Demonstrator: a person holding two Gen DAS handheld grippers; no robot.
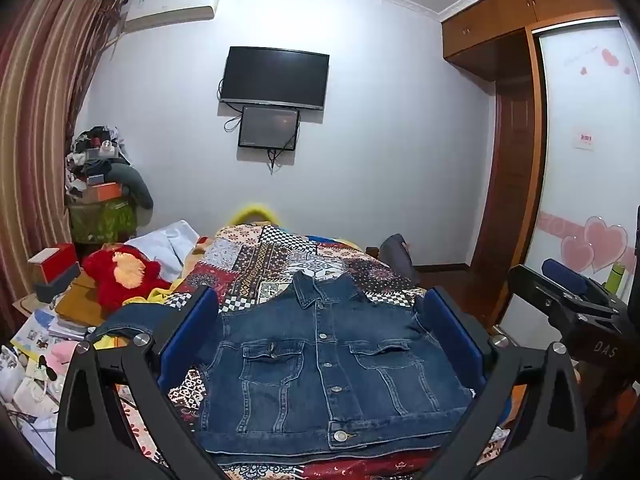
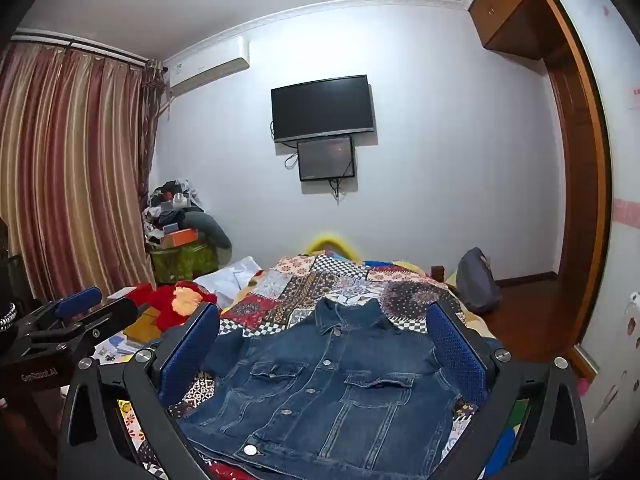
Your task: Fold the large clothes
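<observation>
- Dark blue denim jacket (image 1: 320, 364), buttoned, two flapped chest pockets, lies front-up and flat on the patchwork quilt (image 1: 256, 256) that covers the bed. Collar at the far end, hem at the near edge closest to both tools.
- Long axis of the jacket runs straight away from the cameras, collar to hem, along the button line.
- One sleeve trails off to the left, out past the left shoulder toward the red plush toy (image 1: 120, 276). The right sleeve is hidden behind a gripper finger; cannot tell how it lies.
- Left gripper (image 1: 320, 340): blue-padded fingers spread wide, nothing between them. It hangs above the near hem, roughly centred on the jacket body.
- Right gripper (image 2: 324, 356): likewise spread wide and empty, also above the near part of the jacket, viewing it from slightly right of the button line.
- The two tools sit side by side; each shows at the edge of the other's view, apart from one another and, by the look of it, clear of the cloth.
- Judgement: no fold has begun. The left tool is nearer the trailing left sleeve and shoulder, the right tool nearer the right side, so each would likely take its own side.
- Judgement: denim is stiff and heavy; a one-layer pinch could drag the whole jacket across the quilt.
- Clutter of books and boxes (image 1: 52, 320) lies left of the bed.
</observation>
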